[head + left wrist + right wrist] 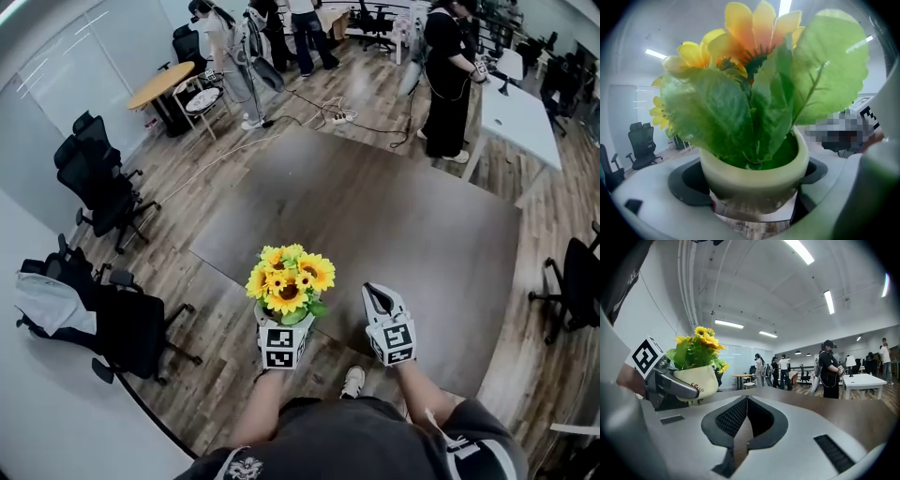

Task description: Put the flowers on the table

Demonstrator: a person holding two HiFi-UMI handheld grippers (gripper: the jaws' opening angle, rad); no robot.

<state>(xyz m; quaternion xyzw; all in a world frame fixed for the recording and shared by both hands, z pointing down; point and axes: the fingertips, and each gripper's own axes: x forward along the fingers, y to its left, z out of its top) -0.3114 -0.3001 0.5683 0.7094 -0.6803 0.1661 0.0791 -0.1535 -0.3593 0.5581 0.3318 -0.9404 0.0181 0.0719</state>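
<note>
Item 1. Left gripper [283, 326]: clamped on a cream pot [754, 164], one dark jaw pad on each side of the pot's wall. The pot stands upright in the grasp.

Item 2. Sunflowers [289, 279]: an artificial bunch with yellow petals, brown centres and broad green leaves [717, 112], filling the pot. The bunch is held at the near left edge of the table [394, 225]. Whether the pot's base touches the tabletop cannot be told.

Item 3. Right gripper [378, 296]: jaws closed tip to tip, nothing between them. It is just beside the left gripper, over the near edge of the same table, and apart from the pot.

Item 4. Table: large, dark brown, with a matt top.

Item 5. Surroundings: wood-plank floor; black office chairs [98, 183] to the left, one draped with a pale garment; a round wooden table [161, 84] and several standing people [448, 70] at the far end; a white table [520, 112] to the right. The holder's shoe [352, 380] shows between the two forearms.
</note>
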